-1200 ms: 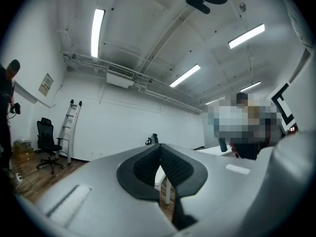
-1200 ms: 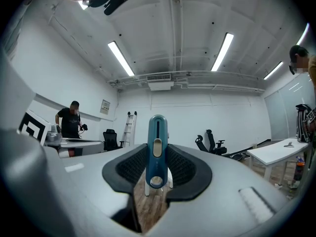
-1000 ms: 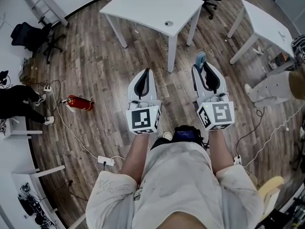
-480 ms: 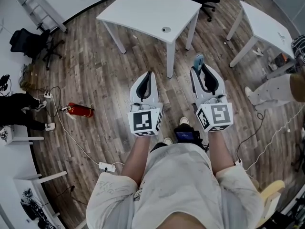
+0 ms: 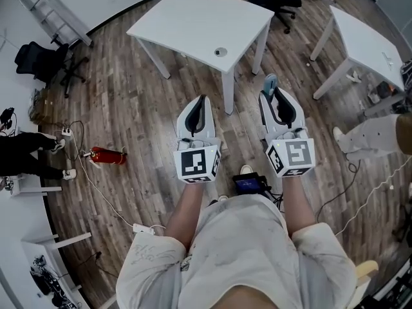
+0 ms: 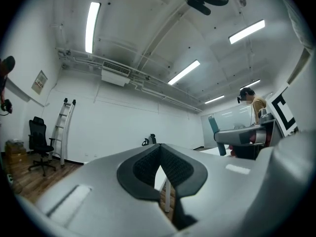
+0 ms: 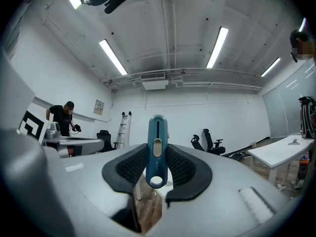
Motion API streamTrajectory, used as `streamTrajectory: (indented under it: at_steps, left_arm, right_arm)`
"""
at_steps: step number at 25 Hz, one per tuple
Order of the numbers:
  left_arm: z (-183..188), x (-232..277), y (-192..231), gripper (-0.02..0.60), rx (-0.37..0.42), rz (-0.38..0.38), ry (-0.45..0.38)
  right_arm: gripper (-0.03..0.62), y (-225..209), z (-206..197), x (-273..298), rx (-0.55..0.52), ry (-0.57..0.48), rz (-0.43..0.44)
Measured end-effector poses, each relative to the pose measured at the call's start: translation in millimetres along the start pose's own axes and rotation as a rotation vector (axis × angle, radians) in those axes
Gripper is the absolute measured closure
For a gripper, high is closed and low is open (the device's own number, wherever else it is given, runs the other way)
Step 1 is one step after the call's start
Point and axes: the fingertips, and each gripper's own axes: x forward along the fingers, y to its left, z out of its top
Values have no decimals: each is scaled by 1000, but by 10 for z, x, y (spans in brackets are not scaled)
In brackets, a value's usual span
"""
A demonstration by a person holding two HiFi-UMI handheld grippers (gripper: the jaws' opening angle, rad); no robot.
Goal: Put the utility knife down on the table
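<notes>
Item: utility knife [image 7: 157, 147], teal body with a pale slider and a round hole at its near end. Location: clamped between the dark padded fingers [image 7: 185, 169] of the right gripper [image 5: 275, 102], carried in the air above the wooden floor [image 5: 129, 108], not yet over any tabletop. Orientation: the long axis is laid along the fingers and is pointed away from the person, with the far end seen projecting past the fingertips in the head view. Left gripper [image 5: 199, 105]: its fingers are brought together at the tips, and nothing is seen between them; it is held level, just left of the right gripper. Destination: white tabletop [image 5: 193, 18], with a small round fitting near its near edge, found farther off and to the left of the knife; its near corner is placed roughly between the two grippers and beyond them. A second tabletop [image 5: 360, 37] is noted at the far right. Judgement: the holding hand is taken as the only one needed, and a carry to the far left over the surface is required before release.
</notes>
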Motion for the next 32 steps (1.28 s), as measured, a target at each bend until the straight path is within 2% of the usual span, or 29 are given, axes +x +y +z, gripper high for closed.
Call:
streamTrajectory:
  at_steps: [7,10,15,18,22,26,29,32]
  left_arm:
    - [-201,2008,-444,561,-8,13,15]
    - [-293,2874,-806,561,-2,6,19]
    - [-393,4222,-1648,561,18,7,19]
    - [-441,4972,-1874,561,17,4,21]
    - [-689,5768,-2309,561,20,9,21]
    - [-710,6402,-2426,561,16,22,18]
    - [-774,6926,-2326,561,16,25,15]
    - [-1008,7440,-2071,561,16,28,11]
  right_arm:
    - [461,-1664,-12,1196,8,6,17]
    - [461,-2504,-28,1603,18,3,15]
    - [461,-4033,-11,2044,34,-1,13]
    - [461,-4701,-7,2452,41,0,11]
    - [461,-5573,-180,2773,45,-4,19]
    - [461,-6087,-148,3178,45,-5,36]
    - [461,-6351,-195,3643,44,-4,46]
    - [461,-6521,-431,4197,45,1,49]
